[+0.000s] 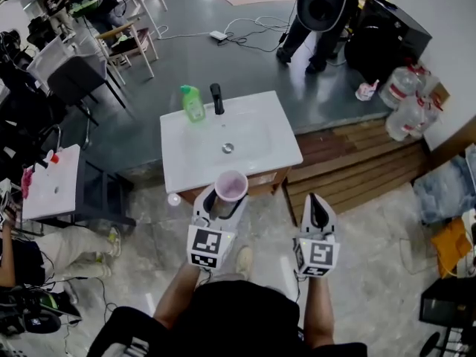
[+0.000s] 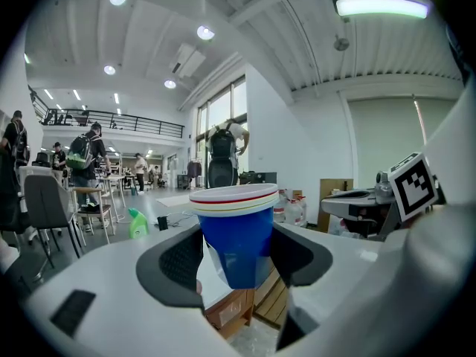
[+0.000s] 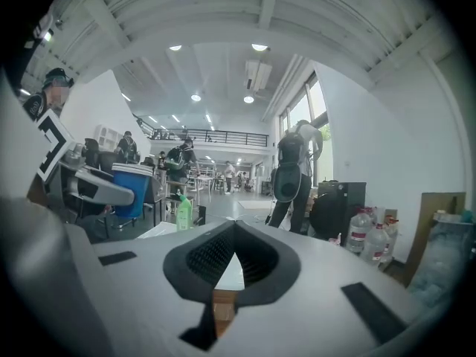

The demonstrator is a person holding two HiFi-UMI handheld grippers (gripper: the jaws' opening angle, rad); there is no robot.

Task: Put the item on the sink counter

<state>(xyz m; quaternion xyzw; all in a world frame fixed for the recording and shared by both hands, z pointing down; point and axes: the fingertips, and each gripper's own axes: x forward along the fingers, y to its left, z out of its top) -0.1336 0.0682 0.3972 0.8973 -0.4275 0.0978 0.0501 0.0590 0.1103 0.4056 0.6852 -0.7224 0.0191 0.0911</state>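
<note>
Our left gripper (image 1: 222,203) clamped on the blue cup (image 2: 238,244), pads (image 2: 175,262) hiding its sides, our right gripper (image 3: 235,229) closed empty, sink counter (image 1: 186,155) partly covered

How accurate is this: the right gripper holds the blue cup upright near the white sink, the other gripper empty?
Wrong side: the left gripper holds the blue cup, per the left gripper view; the right gripper is the empty one.

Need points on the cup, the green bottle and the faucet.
cup (image 2: 236,233): left gripper view, on its blue side wall.
green bottle (image 1: 193,106): head view, on the middle of its body.
faucet (image 1: 217,100): head view, on its black upright stem.
</note>
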